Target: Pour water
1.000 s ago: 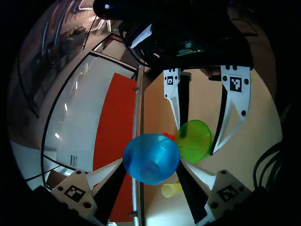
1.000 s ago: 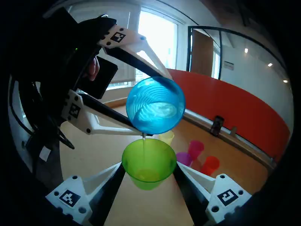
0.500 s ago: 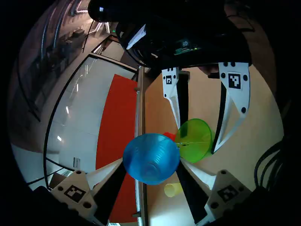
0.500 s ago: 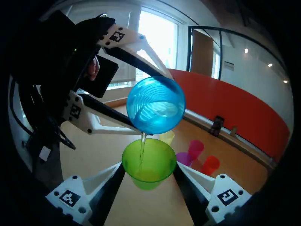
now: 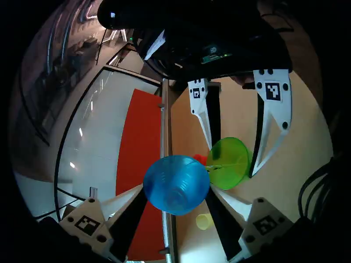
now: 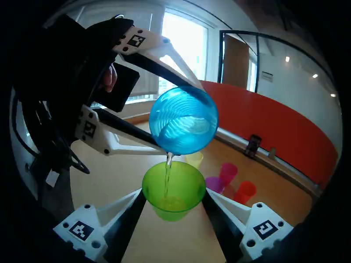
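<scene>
Left tool (image 5: 176,193) clenched on tilted blue cup (image 6: 183,120); right tool (image 6: 173,197) gripped green cup (image 5: 228,163) below. I judged best: slow tilt, water stream (image 6: 167,175) centred, lip near rim.

This looks like an office or meeting room in a modern building, not a home. A glass partition (image 6: 285,74) in black framing closes off a neighbouring space lit by small ceiling lights (image 6: 287,58). A long red wall (image 6: 281,122) runs along the far side of a broad, pale wooden table (image 6: 109,175), and a tall bright window (image 6: 184,48) stands beyond it.
</scene>
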A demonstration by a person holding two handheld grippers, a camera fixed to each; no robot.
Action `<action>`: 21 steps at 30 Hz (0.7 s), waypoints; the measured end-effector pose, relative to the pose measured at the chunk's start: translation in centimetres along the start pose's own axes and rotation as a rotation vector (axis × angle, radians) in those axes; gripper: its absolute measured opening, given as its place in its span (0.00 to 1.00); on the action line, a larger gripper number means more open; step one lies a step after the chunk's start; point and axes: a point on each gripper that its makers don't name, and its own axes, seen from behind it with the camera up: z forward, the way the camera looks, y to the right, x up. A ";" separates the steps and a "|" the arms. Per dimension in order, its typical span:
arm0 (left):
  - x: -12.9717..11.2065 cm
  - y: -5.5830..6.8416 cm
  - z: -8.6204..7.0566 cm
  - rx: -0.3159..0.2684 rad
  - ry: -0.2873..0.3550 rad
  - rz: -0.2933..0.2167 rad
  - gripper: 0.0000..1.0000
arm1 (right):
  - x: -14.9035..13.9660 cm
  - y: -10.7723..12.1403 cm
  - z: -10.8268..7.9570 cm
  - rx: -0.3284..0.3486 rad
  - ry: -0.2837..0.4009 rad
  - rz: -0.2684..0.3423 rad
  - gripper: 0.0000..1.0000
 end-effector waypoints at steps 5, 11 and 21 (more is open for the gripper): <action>0.1 0.0 0.0 0.008 0.002 0.004 0.85 | 0.0 0.0 0.0 -0.001 -0.001 0.000 0.90; 0.2 -0.2 -0.1 0.018 0.003 0.021 0.85 | 0.0 0.0 0.0 -0.001 -0.001 -0.002 0.90; 0.3 -0.5 0.1 0.031 0.003 0.032 0.85 | 0.0 0.0 -0.2 -0.001 0.000 0.000 0.90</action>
